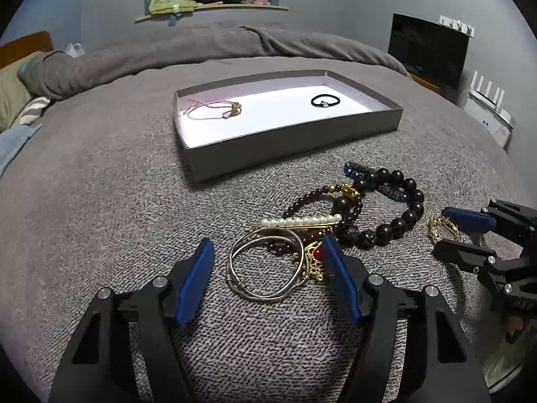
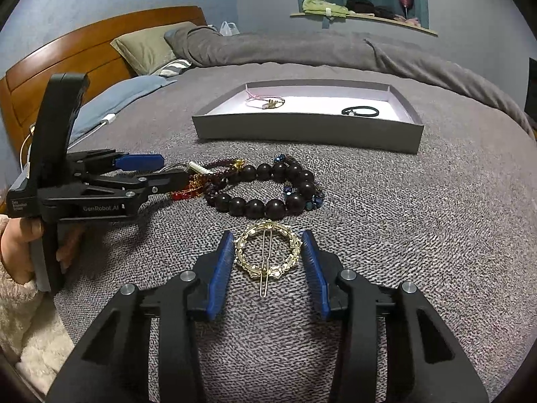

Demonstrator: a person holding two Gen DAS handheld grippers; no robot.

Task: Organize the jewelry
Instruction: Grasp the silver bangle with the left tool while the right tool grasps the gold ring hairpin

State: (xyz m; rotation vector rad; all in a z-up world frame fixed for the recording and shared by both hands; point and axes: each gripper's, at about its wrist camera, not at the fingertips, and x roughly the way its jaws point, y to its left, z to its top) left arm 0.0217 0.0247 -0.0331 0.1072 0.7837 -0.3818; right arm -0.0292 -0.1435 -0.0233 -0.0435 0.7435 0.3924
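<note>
Left gripper [image 1: 268, 252]: jaws wide apart, blue pads standing either side of a pair of thin silver wire bangles [image 1: 266, 267] on the grey knit bedspread [image 1: 100, 201]. Left pad is clear of the bangles. Right pad sits against a small gold filigree piece with a red stone [image 1: 313, 258]; cannot tell whether it presses on it. Nothing held.

Right gripper [image 2: 267, 252]: jaws about half open, straddling a round gold openwork hair clip with a centre pin [image 2: 266, 252]. Left pad touches or nearly touches the clip's rim, while a small gap shows at the right pad. Clip lies flat on the bedspread.

Just beyond both: a dark round-bead bracelet [image 2: 265, 188], tangled with other beaded pieces.

Farther back, a shallow grey cardboard box lid with white floor [image 1: 295, 134] holds a pink cord bracelet with gold charm [image 1: 214, 107] and a black elastic hair tie [image 1: 325, 100], well apart.
</note>
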